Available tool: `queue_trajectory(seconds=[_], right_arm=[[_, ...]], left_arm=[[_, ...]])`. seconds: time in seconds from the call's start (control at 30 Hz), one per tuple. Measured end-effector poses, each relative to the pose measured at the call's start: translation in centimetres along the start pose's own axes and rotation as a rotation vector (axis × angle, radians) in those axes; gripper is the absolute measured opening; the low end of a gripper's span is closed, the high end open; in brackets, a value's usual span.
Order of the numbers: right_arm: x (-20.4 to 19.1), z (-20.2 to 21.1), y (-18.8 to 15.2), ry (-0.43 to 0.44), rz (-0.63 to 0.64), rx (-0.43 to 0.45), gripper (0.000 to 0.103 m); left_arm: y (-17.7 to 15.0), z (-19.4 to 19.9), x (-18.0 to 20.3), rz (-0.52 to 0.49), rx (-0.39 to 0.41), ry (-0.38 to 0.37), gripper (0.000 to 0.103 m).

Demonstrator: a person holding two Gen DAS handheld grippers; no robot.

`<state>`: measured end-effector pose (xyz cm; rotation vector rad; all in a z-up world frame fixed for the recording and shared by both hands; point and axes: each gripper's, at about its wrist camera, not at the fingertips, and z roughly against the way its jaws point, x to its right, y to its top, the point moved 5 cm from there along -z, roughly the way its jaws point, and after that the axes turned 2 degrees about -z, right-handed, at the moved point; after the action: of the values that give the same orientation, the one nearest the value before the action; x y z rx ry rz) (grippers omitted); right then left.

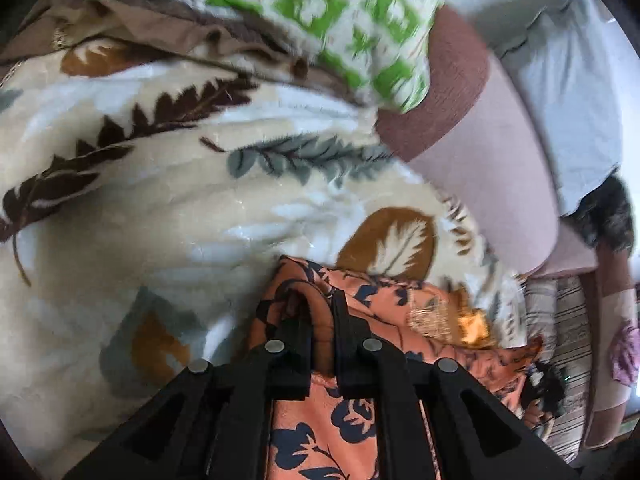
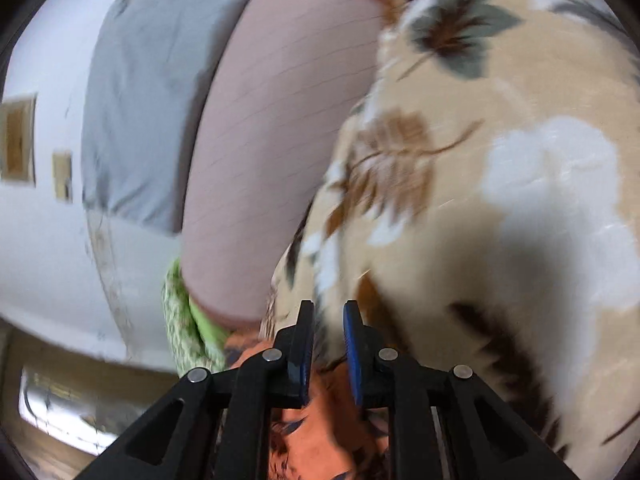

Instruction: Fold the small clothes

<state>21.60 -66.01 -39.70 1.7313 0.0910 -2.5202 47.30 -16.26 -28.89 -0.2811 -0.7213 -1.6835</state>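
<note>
On the leaf-print blanket [image 1: 168, 184], left gripper [image 1: 316, 312] fingers clamp the orange floral garment [image 1: 320, 432]; right gripper [image 2: 329, 320] fingers stand apart.

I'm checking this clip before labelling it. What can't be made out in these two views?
- Left wrist view: the orange floral garment runs off the bottom edge behind the left gripper, so its type and full shape are unknown.
- Right wrist view: motion blur; whether the right gripper pinches any cloth is unclear.
- Right wrist view: the green patterned cloth is mostly hidden under the pink cushion.
</note>
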Motion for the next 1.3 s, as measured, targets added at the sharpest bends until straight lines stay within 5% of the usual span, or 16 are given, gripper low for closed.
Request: queue_trajectory(seconds=[0.13, 0.2, 0.33, 0.47, 0.6, 0.7, 0.83, 0.97, 1.1, 1.3], right_arm=[[-3.3, 2.9, -2.2, -0.020, 0.198, 0.008, 0.018], [-6.5, 3.3, -5.5, -0.027, 0.347, -0.051, 0.018], [-10.9, 0.8, -14.6, -0.080, 0.580, -0.258, 0.018], [-11.2, -4.1, -23.4, -0.133, 0.688, -0.454, 0.018], [-10.1, -10.9, -30.0, -0.227, 0.744, -0.591, 0.018], [-10.4, -15.3, -30.6, -0.288, 0.788, -0.554, 0.018], [-13.4, -20.3, -26.7, -0.361, 0.806, -0.400, 0.016], [-16.9, -21.0, -23.6, -0.333, 0.760, -0.254, 0.018], [-19.5, -19.8, -29.0, -0.206, 0.833, -0.395, 0.018], [-19.4, -24.1, -39.2, -0.208, 0.929, -0.563, 0.018]], left_arm=[[-0.6, 5.4, 1.0, -0.036, 0.134, -0.047, 0.022], [-1.2, 9.5, 2.3, -0.077, 0.276, 0.025, 0.065], [-3.9, 15.0, 4.7, -0.149, 0.431, 0.079, 0.073], [-11.0, 13.1, 5.5, -0.201, 0.279, 0.103, 0.076], [-15.9, 9.3, 4.6, -0.222, 0.212, 0.142, 0.076], [-16.0, 7.0, 3.4, -0.215, 0.144, 0.120, 0.076], [-15.3, 5.4, 1.2, -0.161, 0.110, 0.102, 0.076], [-14.7, 6.3, 0.9, -0.131, 0.111, 0.050, 0.076], [-14.1, 7.9, -0.2, -0.071, 0.157, 0.079, 0.076], [-14.6, 7.7, -1.5, -0.103, 0.120, 0.216, 0.076]])
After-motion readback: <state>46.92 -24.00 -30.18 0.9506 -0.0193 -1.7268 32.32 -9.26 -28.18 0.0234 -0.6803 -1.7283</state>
